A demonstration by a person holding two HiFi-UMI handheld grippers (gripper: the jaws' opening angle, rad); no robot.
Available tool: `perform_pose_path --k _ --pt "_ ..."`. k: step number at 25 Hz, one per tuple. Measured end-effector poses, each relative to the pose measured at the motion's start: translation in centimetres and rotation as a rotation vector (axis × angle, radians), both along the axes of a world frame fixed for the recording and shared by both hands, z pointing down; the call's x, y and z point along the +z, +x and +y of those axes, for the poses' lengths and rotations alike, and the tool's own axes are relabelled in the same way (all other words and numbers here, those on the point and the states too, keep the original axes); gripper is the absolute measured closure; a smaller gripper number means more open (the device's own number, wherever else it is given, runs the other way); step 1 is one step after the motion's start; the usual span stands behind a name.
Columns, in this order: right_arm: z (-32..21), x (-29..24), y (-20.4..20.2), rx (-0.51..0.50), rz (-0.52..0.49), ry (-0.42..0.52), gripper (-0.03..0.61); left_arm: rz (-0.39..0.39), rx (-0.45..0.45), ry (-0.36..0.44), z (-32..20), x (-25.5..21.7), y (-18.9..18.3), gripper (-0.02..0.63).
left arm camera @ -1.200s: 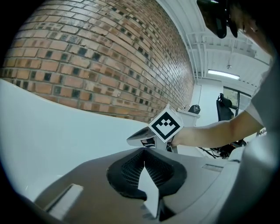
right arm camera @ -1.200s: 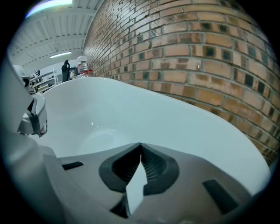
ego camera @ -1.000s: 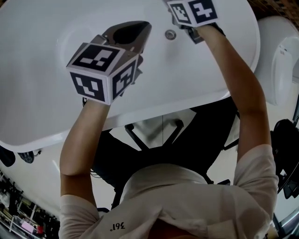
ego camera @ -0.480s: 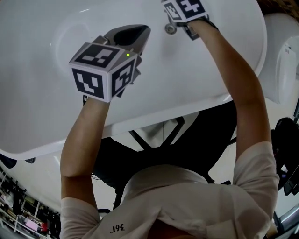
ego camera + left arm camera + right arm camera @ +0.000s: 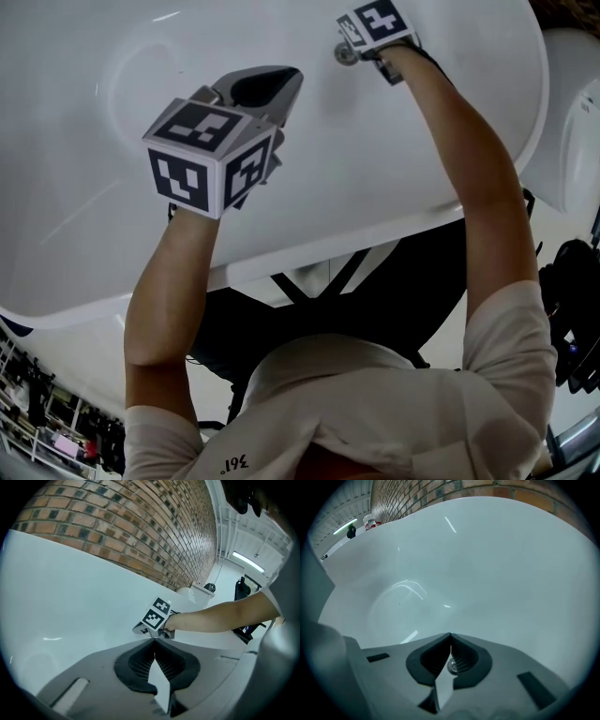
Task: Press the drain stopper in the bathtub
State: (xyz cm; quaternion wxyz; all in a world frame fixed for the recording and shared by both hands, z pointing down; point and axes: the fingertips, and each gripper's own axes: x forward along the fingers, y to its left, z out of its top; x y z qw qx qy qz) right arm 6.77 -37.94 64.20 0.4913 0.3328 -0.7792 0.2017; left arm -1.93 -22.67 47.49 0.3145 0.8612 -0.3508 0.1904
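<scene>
In the head view, the glossy white bathtub fills the upper frame. Its one small round metal drain stopper sits at the top centre, with the right tongs just beside it; whether they touch it I cannot tell. The left tongs hang mid-frame over bare tub floor, well apart from the stopper. The left gripper view shows those tongs closed tip to tip with nothing held. Beyond them, at frame centre, is the other gripper's black-and-white marker cube, below a red-brown brick wall. The right gripper view shows its tongs likewise pressed together and empty, with the stopper glinting through the gap behind the tips, low in the frame. The risk, I judge, is that the closed tips land off centre on the small rounded cap and skid onto the slick enamel, so the stopper never clicks down. Count: one bathtub, one stopper, two tongs, one brick wall.
</scene>
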Motion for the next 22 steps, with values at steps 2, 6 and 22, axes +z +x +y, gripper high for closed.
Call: perform_pose_path --k 2,6,22 --pt "0.1 1.2 0.3 0.006 0.002 -0.016 0.565 -0.006 -0.004 -0.004 0.0 0.4 -0.1 0.609" --pt "0.5 3.7 0.9 0.018 0.010 -0.059 0.565 -0.002 -0.003 -0.024 0.3 1.0 0.0 0.609" --pt "3.2 14.7 5.1 0.112 0.042 -0.272 0.563 0.024 -0.010 -0.083 0.6 2.1 0.6 0.609"
